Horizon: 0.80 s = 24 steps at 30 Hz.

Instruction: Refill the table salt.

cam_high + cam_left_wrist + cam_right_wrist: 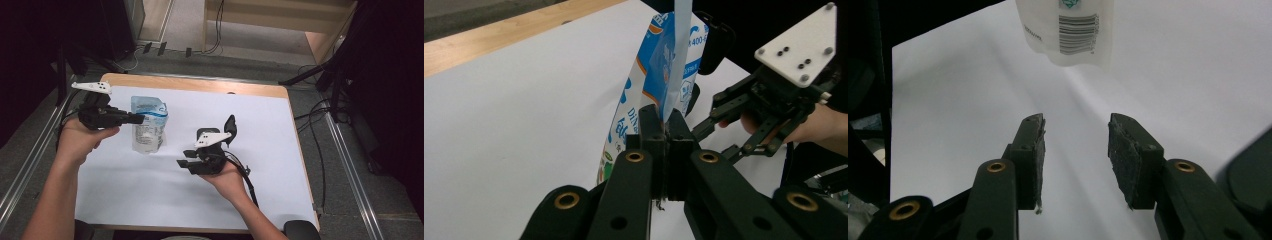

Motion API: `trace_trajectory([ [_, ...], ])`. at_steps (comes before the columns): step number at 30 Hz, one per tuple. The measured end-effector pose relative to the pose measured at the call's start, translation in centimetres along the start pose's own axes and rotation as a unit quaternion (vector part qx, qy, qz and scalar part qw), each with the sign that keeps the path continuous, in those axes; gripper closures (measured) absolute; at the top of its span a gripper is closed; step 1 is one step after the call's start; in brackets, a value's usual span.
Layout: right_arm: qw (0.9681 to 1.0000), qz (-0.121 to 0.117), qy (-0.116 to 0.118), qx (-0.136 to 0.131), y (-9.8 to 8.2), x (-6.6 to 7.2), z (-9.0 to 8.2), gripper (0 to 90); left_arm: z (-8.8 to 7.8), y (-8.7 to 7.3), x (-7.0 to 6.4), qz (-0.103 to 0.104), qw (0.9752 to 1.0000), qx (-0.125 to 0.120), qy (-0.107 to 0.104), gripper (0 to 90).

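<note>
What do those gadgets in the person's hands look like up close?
Each hand holds a black claw. The left claw and right claw are built of jointed black links with brass-coloured pivot rings, ending in flat black pads with rough, worn faces. A pale three-cornered plate with dark dots tops each one, and a black cable trails off. The forearms are bare.

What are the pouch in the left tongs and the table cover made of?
The blue-and-white printed refill pouch looks like flexible glossy plastic film: thin flat sealed edge, translucent bottom with a barcode. The white table cover seems matte paper or thin sheet laid over a wooden top, though that is uncertain.
</note>
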State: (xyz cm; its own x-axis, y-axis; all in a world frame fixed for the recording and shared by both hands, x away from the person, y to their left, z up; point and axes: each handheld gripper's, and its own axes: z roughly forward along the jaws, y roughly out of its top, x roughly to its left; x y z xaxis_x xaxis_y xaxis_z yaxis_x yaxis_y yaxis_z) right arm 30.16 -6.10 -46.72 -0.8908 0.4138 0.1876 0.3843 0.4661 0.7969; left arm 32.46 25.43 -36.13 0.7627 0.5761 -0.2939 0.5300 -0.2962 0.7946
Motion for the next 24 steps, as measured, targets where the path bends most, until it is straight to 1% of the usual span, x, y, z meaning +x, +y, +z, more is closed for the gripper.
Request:
trace_trajectory([
  [1, 1.0000, 0.001, 0.001, 0.000, 0.2, 0.0, 0.3, 59.6, 0.0, 0.0, 0.0, 0.000, 1.0000, 0.000, -0.006, 90.0],
  [2, 1.0000, -0.001, 0.000, 0.001, 0.3, 0.0, 0.7, 59.5, 0.0, 0.1, -0.2, 0.002, 1.0000, 0.000, -0.002, 90.0],
  [3, 1.0000, -0.002, -0.003, 0.001, 0.5, 0.1, 1.1, 58.9, 0.0, 0.1, -0.2, -0.001, 1.0000, -0.002, -0.003, 90.0],
  [4, 1.0000, -0.004, -0.001, -0.002, 0.6, 0.0, 1.4, 58.8, 0.0, 0.2, -0.3, 0.002, 1.0000, -0.002, -0.004, 90.0],
  [5, 1.0000, -0.001, -0.002, 0.000, 0.7, 0.0, 1.7, 58.1, 0.0, 0.2, -0.4, 0.001, 1.0000, -0.002, -0.002, 90.0],
  [6, 1.0000, -0.003, -0.004, 0.000, 0.8, -0.1, 2.1, 57.5, 0.0, 0.3, -0.4, 0.003, 1.0000, -0.001, -0.007, 90.0],
  [7, 1.0000, 0.001, -0.006, 0.003, 0.9, -0.1, 2.4, 57.5, -0.1, 0.3, -0.6, 0.004, 1.0000, -0.002, -0.004, 90.0],
  [10, 1.0000, 0.001, -0.008, 0.006, 1.0, -0.2, 3.3, 56.5, 0.0, 0.5, -0.9, 0.006, 1.0000, -0.004, -0.005, 90.0],
  [11, 1.0000, 0.001, -0.007, 0.005, 1.0, -0.2, 3.6, 56.4, 0.0, 0.6, -1.0, 0.006, 0.9999, -0.004, -0.010, 90.0],
  [13, 0.9999, -0.004, -0.013, 0.007, 1.0, -0.2, 4.2, 56.0, 0.0, 0.7, -1.2, 0.006, 0.9999, -0.005, -0.012, 90.0],
  [15, 0.9998, 0.001, -0.017, 0.008, 0.8, -0.3, 4.7, 55.8, 0.1, 0.8, -1.4, 0.009, 0.9999, -0.005, -0.012, 90.0],
  [16, 0.9998, 0.002, -0.018, 0.008, 0.7, -0.3, 4.9, 55.8, 0.1, 0.8, -1.6, 0.009, 0.9998, -0.004, -0.016, 90.0],
  [17, 0.9998, 0.005, -0.017, 0.007, 0.7, -0.4, 5.1, 55.8, 0.2, 0.9, -1.7, 0.013, 0.9998, -0.004, -0.014, 90.0],
  [19, 0.9998, 0.009, -0.017, 0.004, 0.6, -0.4, 5.5, 54.9, 0.3, 1.0, -2.0, 0.014, 0.9997, -0.003, -0.019, 90.0],
  [20, 0.9998, 0.008, -0.020, 0.001, 0.5, -0.4, 5.8, 54.7, 0.3, 1.1, -2.1, 0.015, 0.9997, -0.004, -0.019, 90.0],
  [21, 0.9997, 0.007, -0.023, 0.000, 0.5, -0.4, 6.2, 53.8, 0.3, 1.1, -2.2, 0.014, 0.9996, -0.004, -0.023, 90.0],
  [23, 0.9997, 0.008, -0.024, 0.000, 0.5, -0.4, 6.4, 53.7, 0.4, 1.2, -2.5, 0.017, 0.9996, -0.004, -0.022, 90.0],
  [24, 0.9995, 0.007, -0.030, -0.005, 0.5, -0.3, 6.8, 53.3, 0.5, 1.3, -2.6, 0.017, 0.9995, -0.002, -0.026, 90.0],
])
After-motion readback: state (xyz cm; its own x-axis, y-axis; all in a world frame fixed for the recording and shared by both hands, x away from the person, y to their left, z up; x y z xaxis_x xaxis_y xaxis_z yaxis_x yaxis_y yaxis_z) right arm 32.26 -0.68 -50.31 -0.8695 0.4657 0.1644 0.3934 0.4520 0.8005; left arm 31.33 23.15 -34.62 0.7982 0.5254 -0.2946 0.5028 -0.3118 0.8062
